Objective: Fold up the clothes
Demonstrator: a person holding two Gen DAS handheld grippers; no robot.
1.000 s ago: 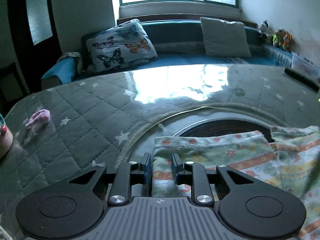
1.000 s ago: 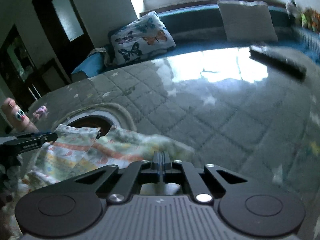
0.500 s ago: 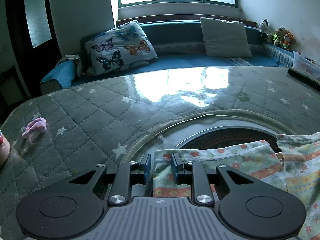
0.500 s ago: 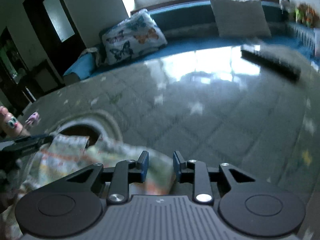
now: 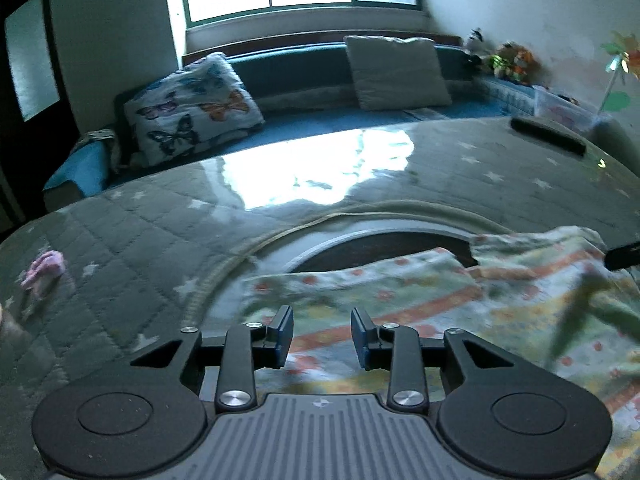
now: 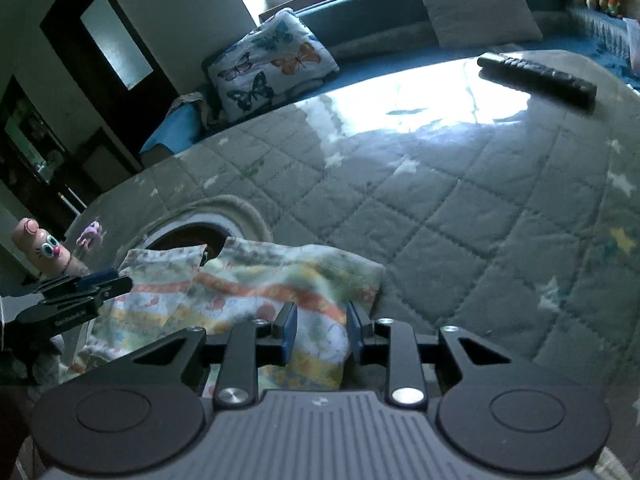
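A pastel patterned garment [image 5: 440,292] with orange stripes lies crumpled on the quilted star cover [image 5: 140,240], partly over a round opening [image 5: 380,244]. In the left wrist view, my left gripper [image 5: 322,320] hovers over the garment's left part. Its jaws are opening, and the cloth lies under the gap with the pads not pressing it. In the right wrist view, my right gripper [image 6: 320,316] stands open over the garment [image 6: 256,276] near its right edge, cloth showing between the fingers. The left gripper [image 6: 84,284] shows at the garment's far left.
A black remote control [image 6: 536,78] lies at the cover's far right. A small pink scrap [image 5: 44,268] and a finger-shaped toy with eyes [image 6: 40,246] sit at the left edge. A sofa with a butterfly pillow [image 5: 192,108] stands behind.
The left jaws have spread wider and let go of the cloth edge, and the gripper has shifted right over the garment. The right gripper went from shut to open.
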